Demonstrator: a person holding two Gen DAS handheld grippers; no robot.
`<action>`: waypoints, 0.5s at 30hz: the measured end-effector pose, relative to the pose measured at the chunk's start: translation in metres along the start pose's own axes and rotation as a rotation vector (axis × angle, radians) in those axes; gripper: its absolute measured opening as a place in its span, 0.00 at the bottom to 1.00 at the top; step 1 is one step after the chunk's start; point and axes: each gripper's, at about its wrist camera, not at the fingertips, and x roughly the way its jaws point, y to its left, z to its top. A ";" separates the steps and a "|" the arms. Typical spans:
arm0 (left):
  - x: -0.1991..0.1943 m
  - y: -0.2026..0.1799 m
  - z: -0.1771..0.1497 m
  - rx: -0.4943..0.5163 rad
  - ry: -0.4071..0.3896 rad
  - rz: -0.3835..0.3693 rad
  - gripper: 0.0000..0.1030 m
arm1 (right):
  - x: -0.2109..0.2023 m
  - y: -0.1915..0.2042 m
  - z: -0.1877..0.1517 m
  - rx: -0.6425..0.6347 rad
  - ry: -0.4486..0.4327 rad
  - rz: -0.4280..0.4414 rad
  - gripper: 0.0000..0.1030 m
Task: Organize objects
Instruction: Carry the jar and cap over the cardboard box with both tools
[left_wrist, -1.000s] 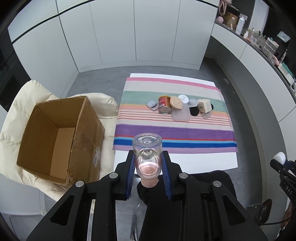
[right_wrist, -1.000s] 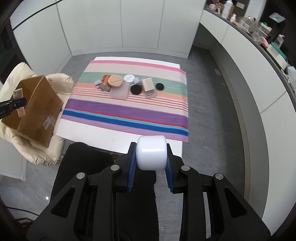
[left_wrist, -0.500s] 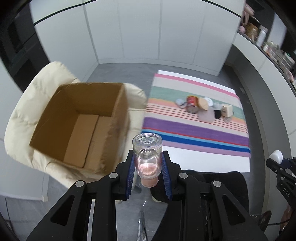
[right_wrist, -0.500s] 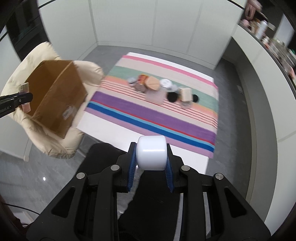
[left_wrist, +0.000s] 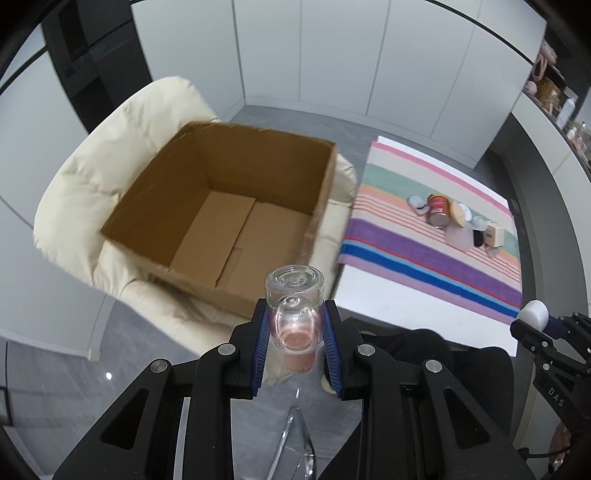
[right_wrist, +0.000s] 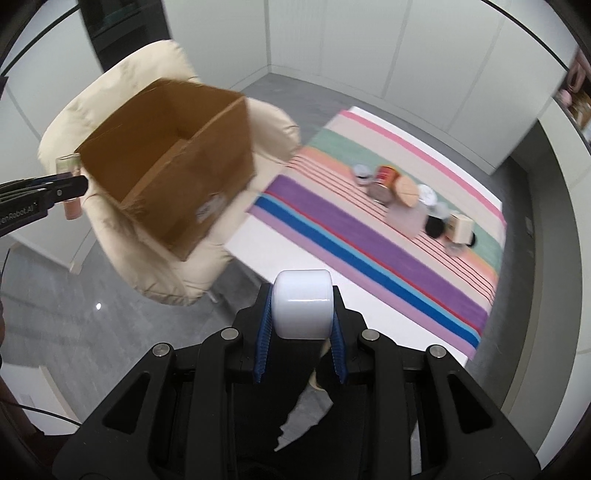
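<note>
The left claw is clenched on a small clear glass bottle with a pink cap; a little pink liquid sits inside it, near the cap end. The bottle is held between the blue pads, and in the left wrist view it appears just in front of the near wall of the open brown cardboard box. The box stands on a cream padded chair. Only its folded bottom flaps show inside; no objects lie in it.

The right claw is grasping a white round plastic jar, pressed between its blue pads. In the right wrist view, the box is seen from its outer corner, and the left claw with the bottle shows at the left edge.

To the right of the chair is a white surface covered with a striped, many-coloured cloth. On the cloth a group of small things lies close together: a red metal can on its side, a beige round sponge, a small beige box and some round lids, too small to tell apart.
</note>
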 end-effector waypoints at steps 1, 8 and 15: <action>0.000 0.004 -0.002 -0.007 0.003 0.002 0.27 | 0.001 0.006 0.002 -0.011 0.001 0.004 0.28; 0.002 0.038 -0.012 -0.055 0.016 0.002 0.27 | 0.016 0.042 0.019 -0.097 0.029 0.016 0.28; 0.013 0.056 -0.016 -0.079 0.047 0.014 0.27 | 0.027 0.082 0.036 -0.157 0.024 0.052 0.28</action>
